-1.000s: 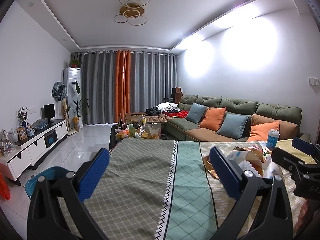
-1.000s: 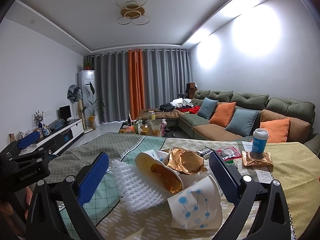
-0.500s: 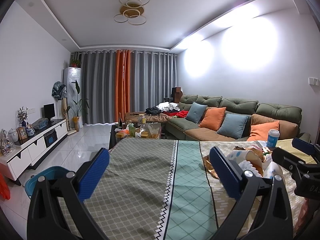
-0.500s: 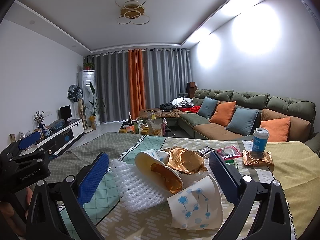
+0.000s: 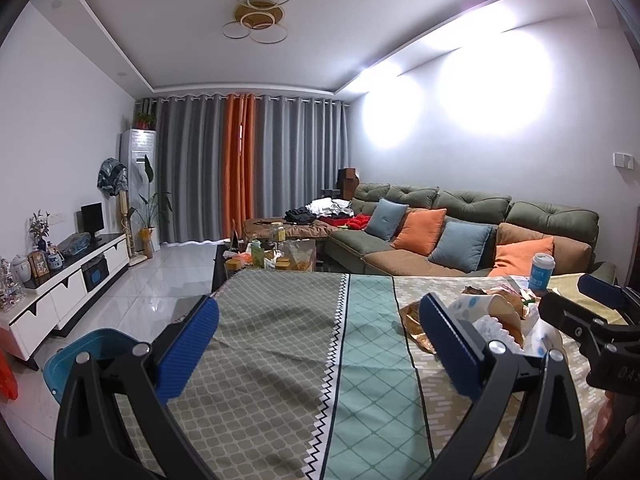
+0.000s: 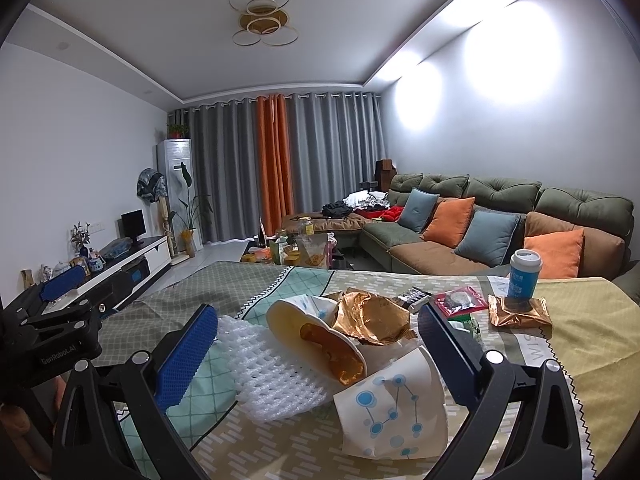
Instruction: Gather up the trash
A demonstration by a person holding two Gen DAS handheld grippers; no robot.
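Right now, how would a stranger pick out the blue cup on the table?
Find the patterned tablecloth, then its far right side in front of the sofa. The blue cup stands upright there on a copper foil packet, the only upright, lidded item among crumpled wrappers and tipped paper cups.

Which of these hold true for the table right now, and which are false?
1. Both tools are open and hold nothing: the left tool and right tool. True.
2. The blue cup with a white lid lies on its side. False: it stands upright, on a copper foil packet.
3. The white foam net lies on the tablecloth. True.
4. The blue bin sits on the table. False: it sits on the floor.
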